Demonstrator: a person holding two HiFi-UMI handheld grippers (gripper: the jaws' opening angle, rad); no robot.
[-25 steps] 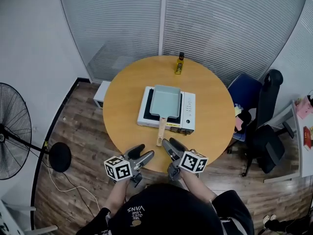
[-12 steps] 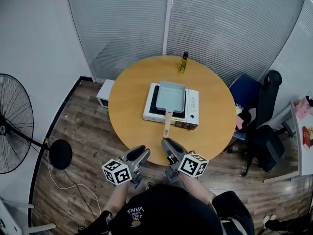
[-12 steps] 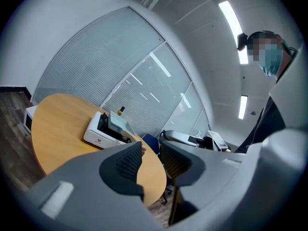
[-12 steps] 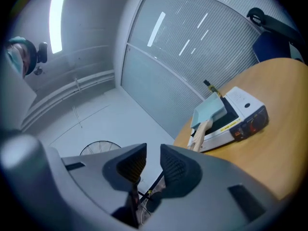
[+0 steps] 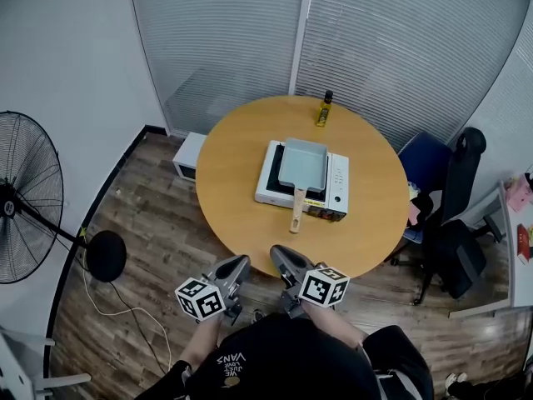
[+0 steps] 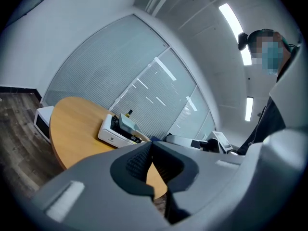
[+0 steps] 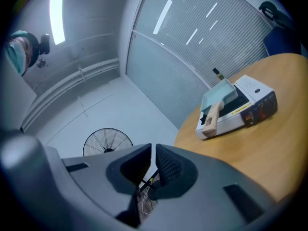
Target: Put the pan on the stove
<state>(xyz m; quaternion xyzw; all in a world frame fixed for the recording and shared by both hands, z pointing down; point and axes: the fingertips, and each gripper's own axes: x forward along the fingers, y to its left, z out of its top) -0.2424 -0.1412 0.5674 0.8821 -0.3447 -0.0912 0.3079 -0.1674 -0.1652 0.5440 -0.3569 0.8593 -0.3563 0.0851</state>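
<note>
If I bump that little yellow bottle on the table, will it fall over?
Probably. The bottle looks tall and narrow on a small base, so a nudge would likely tip it. It stands near the far edge of the table, so once down it might roll off.

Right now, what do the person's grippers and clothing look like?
Both the left gripper and right gripper are grey plastic with dark ribbed pads, each carrying a white cube with black square markers. The right gripper's jaws are closing with nothing between. The person wears black with white lettering.
</note>
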